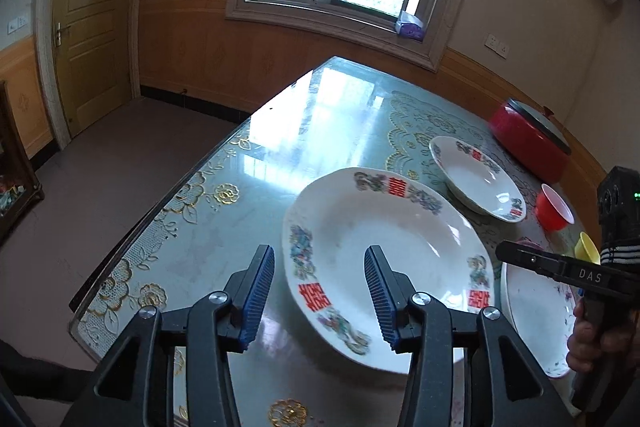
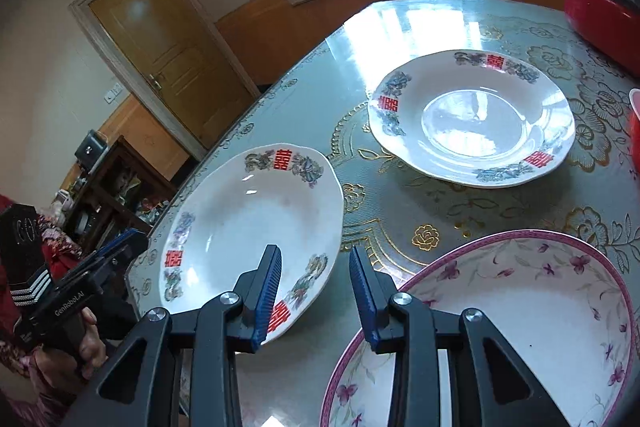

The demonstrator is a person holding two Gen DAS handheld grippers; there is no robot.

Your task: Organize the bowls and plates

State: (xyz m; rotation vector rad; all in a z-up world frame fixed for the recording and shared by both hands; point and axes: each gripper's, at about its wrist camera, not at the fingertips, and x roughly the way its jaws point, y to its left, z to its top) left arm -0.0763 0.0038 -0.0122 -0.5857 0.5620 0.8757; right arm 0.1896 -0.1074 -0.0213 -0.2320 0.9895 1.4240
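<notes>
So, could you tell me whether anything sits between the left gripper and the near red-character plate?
Nothing visible does. The left gripper is open, and the near plate lies directly ahead, its rim showing between the fingers. The second matching plate and the pink-rimmed floral plate lie off to the sides, on the table.

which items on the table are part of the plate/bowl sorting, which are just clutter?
Task items:
near white red-character plate
far white red-character plate
pink-rimmed floral bowl
small red bowl
small yellow bowl

Clutter:
red lidded pot
purple packet on windowsill
</notes>
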